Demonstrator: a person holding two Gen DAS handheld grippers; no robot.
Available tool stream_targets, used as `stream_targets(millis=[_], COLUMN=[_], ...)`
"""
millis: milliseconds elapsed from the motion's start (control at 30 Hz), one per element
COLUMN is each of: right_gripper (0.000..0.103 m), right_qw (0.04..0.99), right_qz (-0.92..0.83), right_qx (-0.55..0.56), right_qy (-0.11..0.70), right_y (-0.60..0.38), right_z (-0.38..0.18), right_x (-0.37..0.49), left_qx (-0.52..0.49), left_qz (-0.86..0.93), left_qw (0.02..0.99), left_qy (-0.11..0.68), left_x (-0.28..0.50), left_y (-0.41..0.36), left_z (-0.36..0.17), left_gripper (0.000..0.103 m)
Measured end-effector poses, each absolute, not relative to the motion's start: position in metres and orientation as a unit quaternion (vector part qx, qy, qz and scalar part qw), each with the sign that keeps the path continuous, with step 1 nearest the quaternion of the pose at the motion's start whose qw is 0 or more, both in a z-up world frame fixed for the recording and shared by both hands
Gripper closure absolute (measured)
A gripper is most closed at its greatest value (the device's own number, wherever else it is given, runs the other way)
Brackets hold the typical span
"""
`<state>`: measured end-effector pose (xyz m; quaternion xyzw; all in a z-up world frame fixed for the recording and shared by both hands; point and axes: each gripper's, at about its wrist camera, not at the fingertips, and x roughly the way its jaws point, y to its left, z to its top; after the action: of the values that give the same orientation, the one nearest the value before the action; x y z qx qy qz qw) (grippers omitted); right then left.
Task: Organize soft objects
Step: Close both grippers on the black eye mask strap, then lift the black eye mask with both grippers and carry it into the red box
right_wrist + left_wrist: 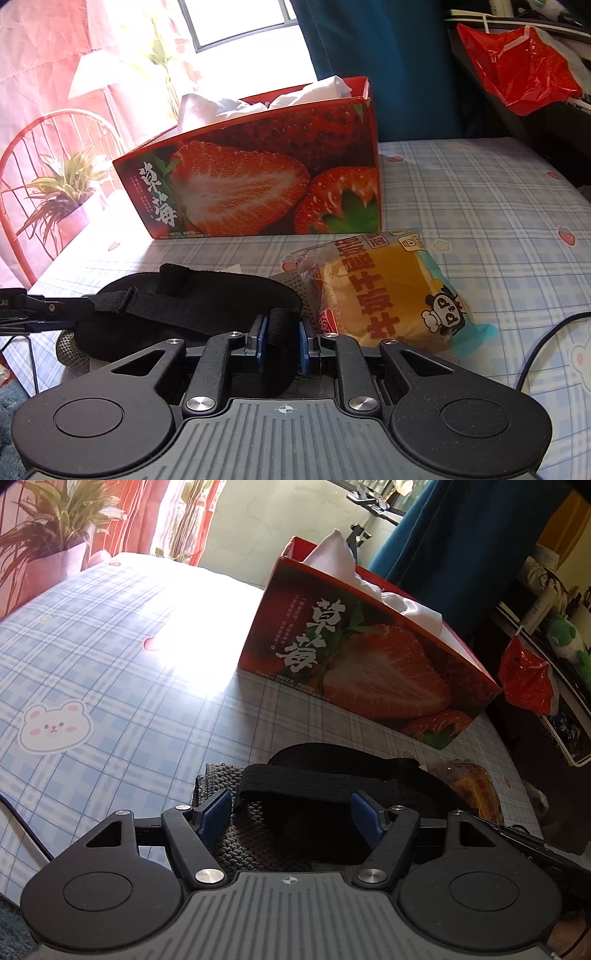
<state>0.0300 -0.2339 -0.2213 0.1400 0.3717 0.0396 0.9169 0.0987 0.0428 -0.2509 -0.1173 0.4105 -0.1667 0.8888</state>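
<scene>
Black eye mask (pixel 177 306) lengthwise across right tool (pixel 281 341)

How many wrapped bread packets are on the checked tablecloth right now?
1. The bread packet lies in front of the strawberry box, just right of the black eye mask. Others could be hidden behind the box.

Hard daylight pours through the bright, blown-out window (pixel 240 18); glare whitens the blue-checked plastic tablecloth (pixel 192 627); fisheye bending curves edges; right side dim.
</scene>
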Motion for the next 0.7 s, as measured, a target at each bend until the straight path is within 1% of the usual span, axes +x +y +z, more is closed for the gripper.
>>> stream_targets(millis=[333,467,567,633,667,700], right_gripper=[0.087,0.087,0.087,0.087,0.087,0.087], right_qw=[0.917,0.917,0.917,0.917,0.918,0.919], right_qz=[0.040,0.041,0.041,0.041,0.041,0.043], right_qx=[0.139,0.139,0.139,0.139,0.139,0.140], right_qy=[0.372,0.372,0.372,0.370,0.369,0.366], right_y=[-0.234,-0.235,-0.235,-0.235,-0.235,-0.235], right_z=[-0.222,-0.224,-0.224,-0.224,-0.223,-0.221], right_x=[0.030,0.030,0.030,0.029,0.029,0.028], left_qx=[-0.152,-0.195,-0.208,-0.194,-0.180,-0.169], left_qz=[-0.192,-0.185,-0.189,-0.195,-0.198,-0.203], left_qw=[0.880,0.869,0.867,0.874,0.878,0.881], left_qy=[0.407,0.416,0.412,0.401,0.398,0.392], left_x=[0.111,0.122,0.121,0.117,0.116,0.114], left_y=[0.038,0.045,0.047,0.045,0.044,0.043], left_z=[-0.257,-0.267,-0.267,-0.262,-0.259,-0.256], left_gripper=[0.030,0.030,0.031,0.051,0.068,0.077])
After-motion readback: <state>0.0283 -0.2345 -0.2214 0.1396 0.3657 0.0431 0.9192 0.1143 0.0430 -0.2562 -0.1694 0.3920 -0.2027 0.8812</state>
